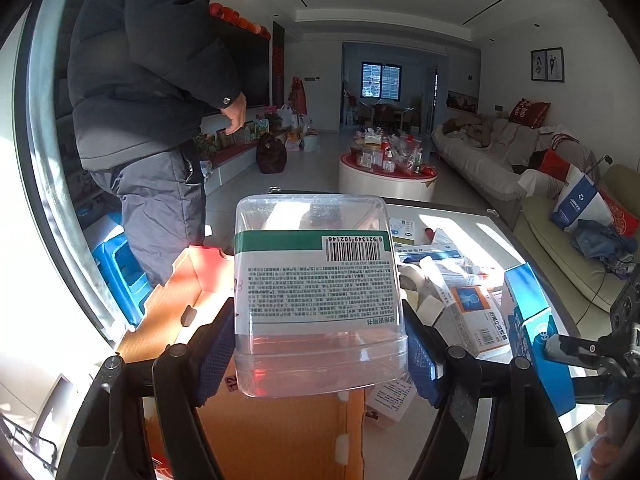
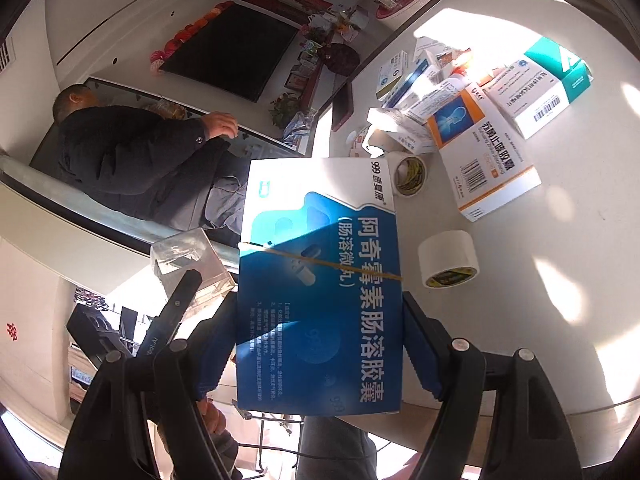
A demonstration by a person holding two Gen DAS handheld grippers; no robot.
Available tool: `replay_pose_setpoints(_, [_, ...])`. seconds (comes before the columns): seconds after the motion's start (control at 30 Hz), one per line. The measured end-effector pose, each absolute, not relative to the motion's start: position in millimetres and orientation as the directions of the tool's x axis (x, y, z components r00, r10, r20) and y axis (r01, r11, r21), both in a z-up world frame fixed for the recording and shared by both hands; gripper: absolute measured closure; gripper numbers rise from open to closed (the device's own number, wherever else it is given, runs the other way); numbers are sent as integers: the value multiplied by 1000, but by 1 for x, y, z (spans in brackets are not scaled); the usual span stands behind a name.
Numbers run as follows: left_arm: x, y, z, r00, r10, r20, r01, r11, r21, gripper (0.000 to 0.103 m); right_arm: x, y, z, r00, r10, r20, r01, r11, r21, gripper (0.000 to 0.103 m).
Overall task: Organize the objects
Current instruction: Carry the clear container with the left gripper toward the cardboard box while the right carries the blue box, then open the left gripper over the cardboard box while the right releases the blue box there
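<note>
My left gripper [image 1: 320,356] is shut on a clear plastic box [image 1: 316,292] with a green and white printed label, held above an open orange cardboard box [image 1: 176,308]. My right gripper [image 2: 320,344] is shut on a blue and white medicine box [image 2: 320,280] with a rubber band around it, over the white table's [image 2: 560,280] edge. In the left wrist view that blue box [image 1: 536,332] shows at the right with the right gripper behind it. The right wrist view catches the clear box [image 2: 192,264] at the left.
Several medicine boxes [image 2: 480,148] and two tape rolls [image 2: 448,260] lie on the white table. A person in a dark jacket [image 1: 140,80] stands beyond the orange box. A sofa [image 1: 480,152] and a round coffee table [image 1: 384,176] stand farther back.
</note>
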State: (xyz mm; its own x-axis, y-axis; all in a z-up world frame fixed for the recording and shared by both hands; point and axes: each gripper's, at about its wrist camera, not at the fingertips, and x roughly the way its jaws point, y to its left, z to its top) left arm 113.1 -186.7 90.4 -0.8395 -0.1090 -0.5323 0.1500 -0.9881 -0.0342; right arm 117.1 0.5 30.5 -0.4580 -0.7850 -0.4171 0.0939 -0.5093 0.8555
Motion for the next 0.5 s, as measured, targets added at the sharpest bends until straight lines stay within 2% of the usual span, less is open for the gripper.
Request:
replay_pose_setpoints(0.1, [115,-211,79,-813,-161,-559,210,-977,-24,24,97,-40,39,-387,-846,-367,150,-451,880,27])
replay_pose_setpoints(0.23, [117,-237,60,-785,-189,-590,265,-963,-44,24,76,-97,44,-300,-879,-371,212,-440,872,27])
replay_pose_setpoints(0.4, [114,-256,37,-756,-187,-627,300,-951,-78,24,54,-147,38,-225,-909,-352,205,-398,894,27])
replay_pose_setpoints(0.5, [104,-267,24,-734,-176,-656,316,-944,-100,24,41,-170,36,-209,-904,-373,211,-414,886,27])
